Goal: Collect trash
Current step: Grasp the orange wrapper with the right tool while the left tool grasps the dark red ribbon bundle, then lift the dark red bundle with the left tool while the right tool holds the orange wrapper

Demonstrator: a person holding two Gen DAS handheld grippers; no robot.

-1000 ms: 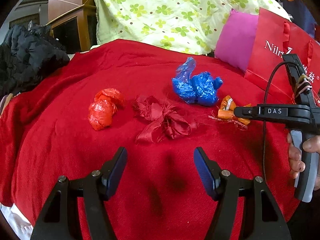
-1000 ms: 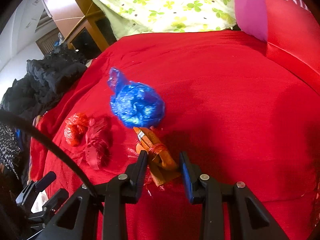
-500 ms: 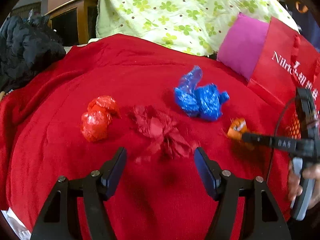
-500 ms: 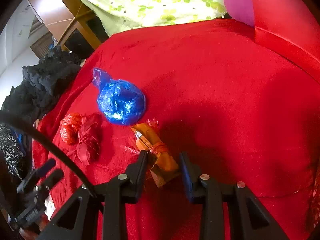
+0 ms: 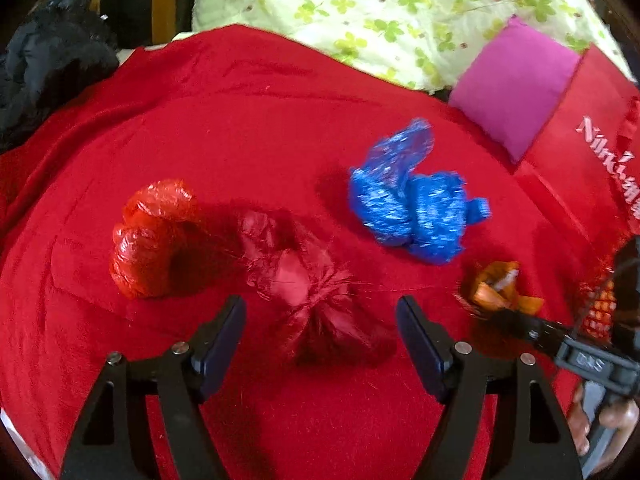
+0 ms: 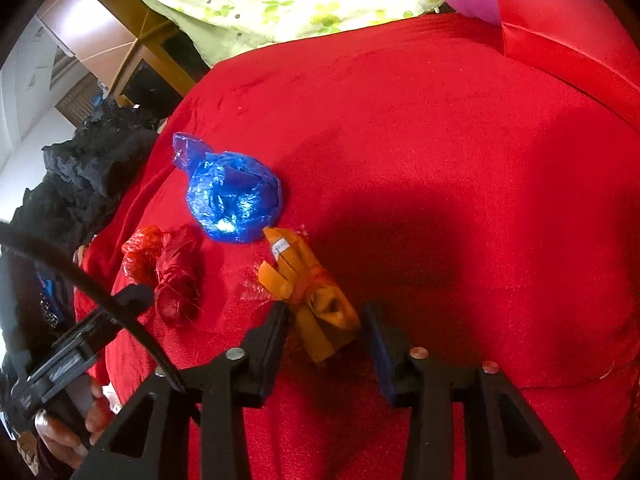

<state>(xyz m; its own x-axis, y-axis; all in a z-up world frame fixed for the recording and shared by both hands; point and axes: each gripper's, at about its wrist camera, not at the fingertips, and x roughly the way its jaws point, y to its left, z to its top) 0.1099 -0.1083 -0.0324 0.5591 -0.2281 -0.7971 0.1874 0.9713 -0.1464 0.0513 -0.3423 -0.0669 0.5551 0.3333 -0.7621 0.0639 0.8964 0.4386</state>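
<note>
Four bits of trash lie on the red blanket (image 5: 248, 120): a red bag (image 5: 154, 238), a dark red wad (image 5: 304, 280), a blue bag (image 5: 412, 208) and an orange wrapper (image 6: 308, 296) bound in red netting. The left claw (image 5: 320, 332) is opening, its jaws fairly wide, with the near end of the wad lying between them but neither pad touching it. The right claw (image 6: 324, 332) is also opening; its gap is narrow, the wrapper sits between the jaws, and daylight shows on the right-hand side, so I judge it not gripped at present. For the left, the wise course seems to be to set the jaws astride the thickest part of the wad, press down lightly into the soft bedding, and close on the bulk, not the frayed strands, which would likely slip out. For the right, the pads should straddle the knotted middle of the wrapper, where the netting gathers it, and not the loose tail toward the blue bag. Both pieces are light and crushable, so a firm squeeze should do no harm. A red paper bag (image 5: 580, 152) stands at the far right, probably where the trash goes.
</note>
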